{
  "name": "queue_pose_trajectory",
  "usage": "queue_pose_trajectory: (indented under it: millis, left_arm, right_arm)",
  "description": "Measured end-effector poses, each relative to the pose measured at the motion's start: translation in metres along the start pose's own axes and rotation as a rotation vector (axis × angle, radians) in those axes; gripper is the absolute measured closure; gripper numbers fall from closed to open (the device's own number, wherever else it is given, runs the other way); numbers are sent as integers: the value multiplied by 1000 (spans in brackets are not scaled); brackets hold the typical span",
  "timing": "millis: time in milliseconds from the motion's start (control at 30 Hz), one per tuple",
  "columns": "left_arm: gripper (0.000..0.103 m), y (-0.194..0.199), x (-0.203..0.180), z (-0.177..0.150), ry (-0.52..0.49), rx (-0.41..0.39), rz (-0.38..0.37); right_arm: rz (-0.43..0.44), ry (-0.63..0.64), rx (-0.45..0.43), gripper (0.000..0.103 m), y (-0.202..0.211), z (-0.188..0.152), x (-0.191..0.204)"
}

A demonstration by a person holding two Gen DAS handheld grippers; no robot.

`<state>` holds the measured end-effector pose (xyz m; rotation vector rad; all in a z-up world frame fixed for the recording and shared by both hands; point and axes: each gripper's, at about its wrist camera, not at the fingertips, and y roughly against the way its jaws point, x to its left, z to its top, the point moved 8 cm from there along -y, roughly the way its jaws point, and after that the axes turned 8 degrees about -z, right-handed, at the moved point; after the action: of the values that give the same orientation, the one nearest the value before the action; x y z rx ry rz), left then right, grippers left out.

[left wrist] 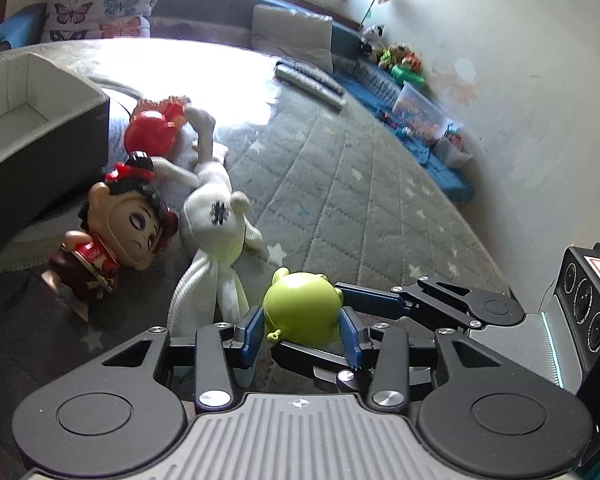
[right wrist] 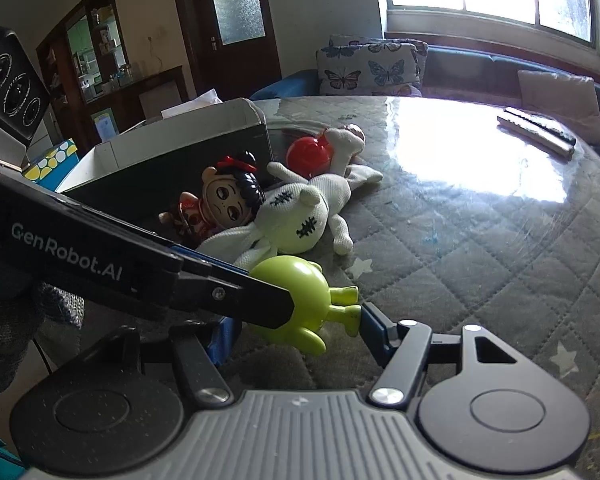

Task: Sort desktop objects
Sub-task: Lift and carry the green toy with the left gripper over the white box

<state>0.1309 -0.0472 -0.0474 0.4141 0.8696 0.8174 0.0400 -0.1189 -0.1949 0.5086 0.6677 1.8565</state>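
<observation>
I have the green toy figure (left wrist: 300, 312) low in the middle of both wrist views, and it sits between both tools at once. In the left wrist view the left tool (left wrist: 300, 316) has a blue pad right against each flank of the figure. I cannot tell whether they press on it or only lie against it. In the right wrist view the right tool (right wrist: 296, 320) is clamped on the figure. Its right-hand pad bears on the feet, while its other pad is half hidden behind a black finger of the left tool that crosses in from the left of the frame.

Above and to the left of the figure in the left wrist view, a white knitted plush (left wrist: 216, 216) sprawls on the surface (left wrist: 360, 184), which has a grey quilted cover with pale stars. A doll with black hair and a red dress (left wrist: 112, 236) lies just left of the plush, its head touching it. A red round toy (left wrist: 152, 130) sits further up, beside the plush's limbs. An open box (left wrist: 40, 120), dark outside and pale inside, fills the upper left of that frame, near the doll. A butterfly-print cushion (left wrist: 100, 4) stands beyond it at the top left.
</observation>
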Motion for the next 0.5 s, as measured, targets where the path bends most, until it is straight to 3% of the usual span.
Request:
queue_pose_trajectory:
  millis: [233,500]
  left_arm:
    - [59,40,4,25,7,-128,14]
    - [59,94,38,76,21,-298,76]
  right_arm:
    - [17,77,-72,38,7,38,17]
    - [87,192,-183,38,-11,119,57]
